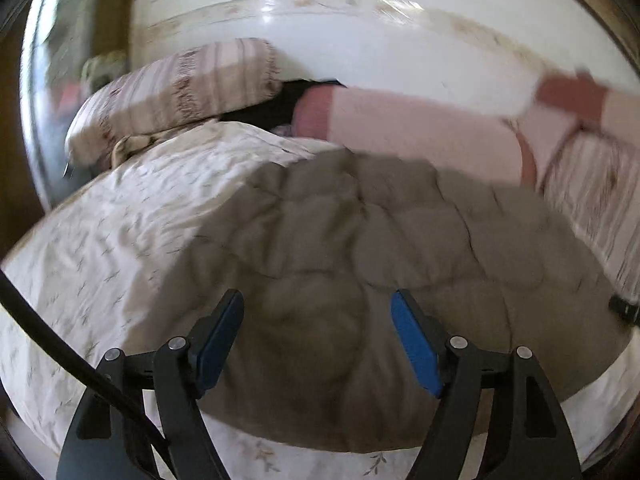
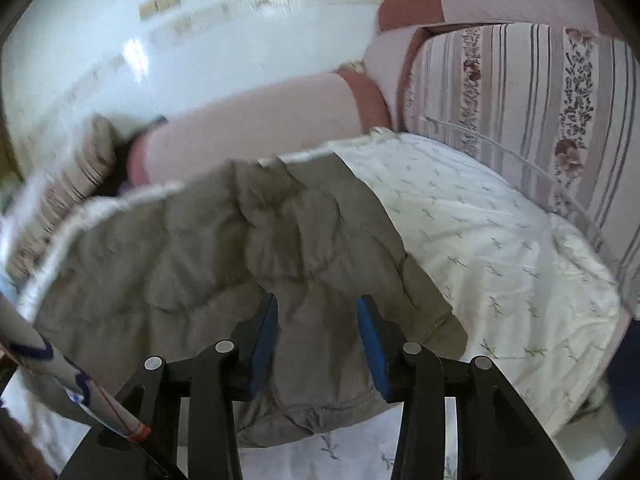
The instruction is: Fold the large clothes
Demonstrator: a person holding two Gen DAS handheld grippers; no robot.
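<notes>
While the grey-brown quilted padded jacket (image 1: 360, 248) lies on the bed directly ahead, both spread claws, left claw (image 1: 318, 340) and right claw (image 2: 318, 344), hover over its near hem, pinching nothing.

left tool (image 1: 318, 344) open, empty | above grey quilted jacket (image 1: 360, 248) | bedspread (image 1: 100, 248)

Striped pillow (image 1: 176, 88), floral white bedspread (image 2: 500, 240), pink bolster (image 1: 420, 128).
</notes>
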